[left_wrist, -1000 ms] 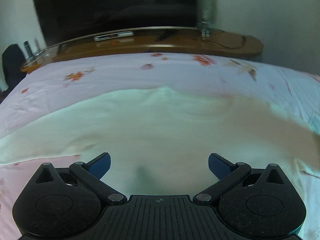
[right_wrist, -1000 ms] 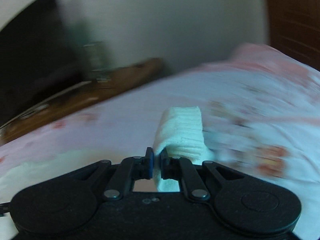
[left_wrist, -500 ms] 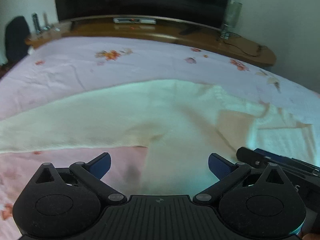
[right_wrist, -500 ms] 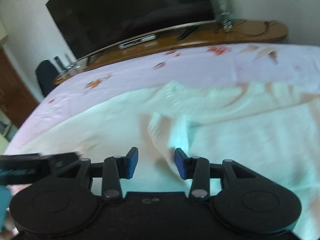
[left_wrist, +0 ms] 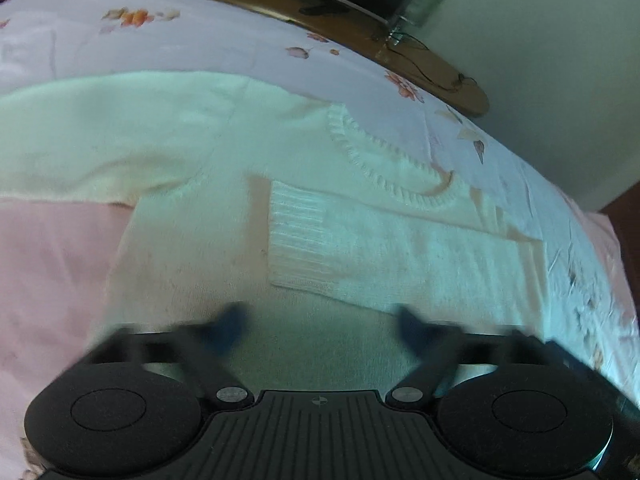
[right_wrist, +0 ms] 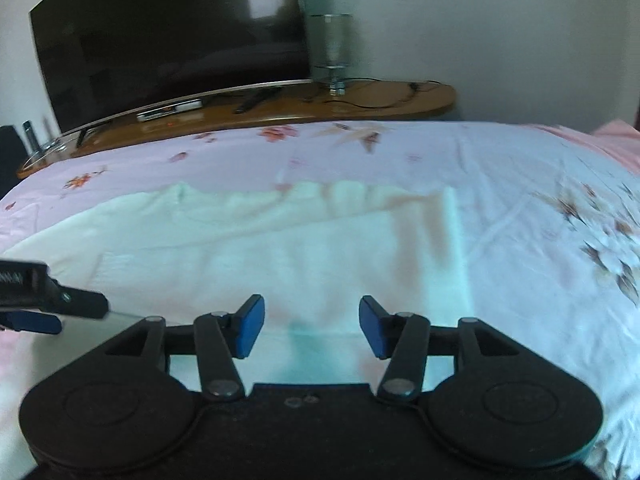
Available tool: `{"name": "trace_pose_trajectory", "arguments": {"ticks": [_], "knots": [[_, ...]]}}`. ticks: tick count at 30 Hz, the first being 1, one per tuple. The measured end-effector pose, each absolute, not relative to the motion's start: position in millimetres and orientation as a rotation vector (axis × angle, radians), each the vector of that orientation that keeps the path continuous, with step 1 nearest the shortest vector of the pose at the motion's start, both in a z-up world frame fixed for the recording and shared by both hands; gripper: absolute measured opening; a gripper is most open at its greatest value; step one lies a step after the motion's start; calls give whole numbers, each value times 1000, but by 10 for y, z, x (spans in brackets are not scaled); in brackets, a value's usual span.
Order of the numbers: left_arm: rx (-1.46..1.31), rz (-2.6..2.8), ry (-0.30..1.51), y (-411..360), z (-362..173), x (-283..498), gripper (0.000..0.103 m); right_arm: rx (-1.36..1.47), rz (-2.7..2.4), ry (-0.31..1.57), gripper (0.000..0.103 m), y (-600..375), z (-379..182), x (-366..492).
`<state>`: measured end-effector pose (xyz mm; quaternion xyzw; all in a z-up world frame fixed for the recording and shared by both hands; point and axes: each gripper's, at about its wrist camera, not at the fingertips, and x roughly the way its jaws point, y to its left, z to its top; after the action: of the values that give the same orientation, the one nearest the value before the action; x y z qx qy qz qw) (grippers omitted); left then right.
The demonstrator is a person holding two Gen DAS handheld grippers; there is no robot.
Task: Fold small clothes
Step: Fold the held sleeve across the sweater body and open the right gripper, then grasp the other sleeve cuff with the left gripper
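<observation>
A second ago my right tongs [right_wrist: 311, 326] were pinched on the ribbed cuff of the sweater's sleeve; now that sleeve [left_wrist: 400, 256] lies folded across the chest, cuff [left_wrist: 298, 236] flat just below the neckline [left_wrist: 384, 160], and the right tongs have let go. Their jaws are opening with nothing between them, hovering above the knit. My left tongs [left_wrist: 320, 326] have tipped down toward the body of the sweater [left_wrist: 192, 264] and their jaws are closing, blurred, with only cloth below them and nothing pinched yet as far as I can see.

The cream sweater lies spread on the floral bedsheet [right_wrist: 500, 168], front up, its other sleeve [left_wrist: 80, 132] stretched out flat toward the left in my left view. Beyond the bed a wooden TV stand [right_wrist: 380, 98] carries a dark screen [right_wrist: 168, 36].

I judge the next step is to bring that second sleeve across to match the first. To do it well I should take the sleeve near its cuff, pinching both layers, lift only enough to clear the chest, and lay it straight over the folded one so the edges line up. Dragging would rumple the sleeve already placed.
</observation>
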<state>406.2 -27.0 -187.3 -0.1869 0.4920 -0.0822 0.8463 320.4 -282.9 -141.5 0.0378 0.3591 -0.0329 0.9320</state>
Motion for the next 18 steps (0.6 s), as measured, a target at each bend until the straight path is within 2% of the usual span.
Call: {"name": "trace_pose_trajectory", "arguments": {"ticks": [3, 9, 10, 11, 12, 13, 18], "knots": [[-445, -160, 1006, -254, -1907, 4112, 52, 96, -85, 742, 52, -3033, -1502, 3113], [-577, -122, 965, -238, -1982, 4183, 52, 70, -119, 735, 53, -3144, -1530, 3024], [-587, -116, 949, -247, -1992, 4185, 49, 66, -124, 736, 54, -3176, -1546, 3044], [-599, -109, 938, -254, -1999, 4191, 42, 64, -131, 737, 54, -3194, -1549, 3053], [-607, -107, 936, -266, -2007, 4205, 13, 61, -138, 739, 55, -3215, -1552, 3046], [-613, -113, 939, -280, -2011, 4225, 3, 57, -143, 742, 56, -3237, -1562, 3061], [-577, -132, 824, -337, -1719, 4257, 3, 6, -174, 755, 61, -3282, -1627, 3072]]}}
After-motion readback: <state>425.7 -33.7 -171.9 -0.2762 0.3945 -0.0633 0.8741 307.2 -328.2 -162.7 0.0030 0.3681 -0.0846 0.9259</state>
